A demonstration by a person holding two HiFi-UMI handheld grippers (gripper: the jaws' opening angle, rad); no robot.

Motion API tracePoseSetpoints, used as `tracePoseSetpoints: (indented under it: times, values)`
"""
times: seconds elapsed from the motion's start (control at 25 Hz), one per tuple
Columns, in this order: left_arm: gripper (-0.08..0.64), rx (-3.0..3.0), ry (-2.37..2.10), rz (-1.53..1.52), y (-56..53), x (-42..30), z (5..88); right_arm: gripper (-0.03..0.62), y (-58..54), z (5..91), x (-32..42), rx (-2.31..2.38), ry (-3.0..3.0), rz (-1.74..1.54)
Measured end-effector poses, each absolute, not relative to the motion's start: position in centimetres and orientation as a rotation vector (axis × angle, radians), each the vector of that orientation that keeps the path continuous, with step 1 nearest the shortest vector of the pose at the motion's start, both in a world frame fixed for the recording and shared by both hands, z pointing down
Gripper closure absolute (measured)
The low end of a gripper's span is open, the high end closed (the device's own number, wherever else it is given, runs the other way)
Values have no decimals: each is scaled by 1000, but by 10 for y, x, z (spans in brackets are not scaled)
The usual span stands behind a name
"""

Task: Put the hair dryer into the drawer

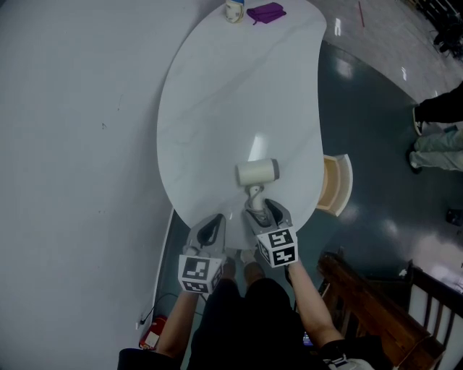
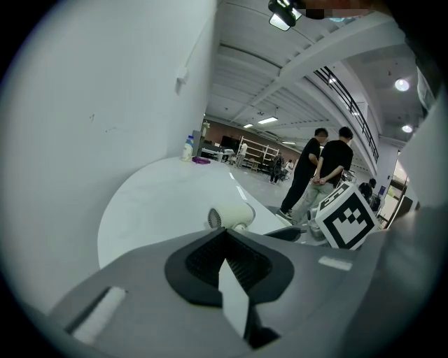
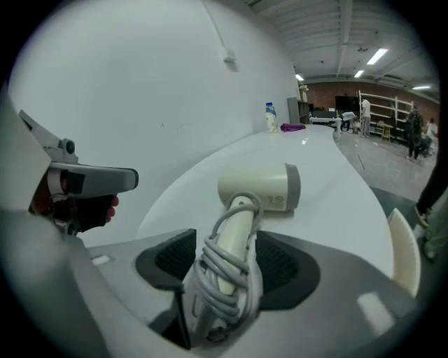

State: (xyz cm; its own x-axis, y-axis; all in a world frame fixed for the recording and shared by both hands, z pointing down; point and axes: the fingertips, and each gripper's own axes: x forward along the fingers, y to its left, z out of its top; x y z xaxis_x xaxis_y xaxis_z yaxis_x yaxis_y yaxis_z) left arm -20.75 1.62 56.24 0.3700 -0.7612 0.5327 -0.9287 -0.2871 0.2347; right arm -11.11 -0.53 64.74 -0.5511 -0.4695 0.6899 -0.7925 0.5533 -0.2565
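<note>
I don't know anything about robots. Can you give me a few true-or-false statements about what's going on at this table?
1. The hair dryer lies on the white table. True.
2. Its cord is wound round the handle. True.
3. The left gripper holds the hair dryer. False: it is shut and empty, and the handle sits between the open jaws of the right gripper.
4. The drawer at the table's side is closed. False: it is pulled out.
5. A bottle and a purple item sit at the table's far end. True.
</note>
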Motion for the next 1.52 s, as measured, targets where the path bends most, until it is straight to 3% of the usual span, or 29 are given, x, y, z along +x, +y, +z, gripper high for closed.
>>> tracePoseSetpoints:
  times: [1.52]
  values:
    - [552,2125,-1441,441,3,-231,560,350,-13,670,-122,1033,-2103,730]
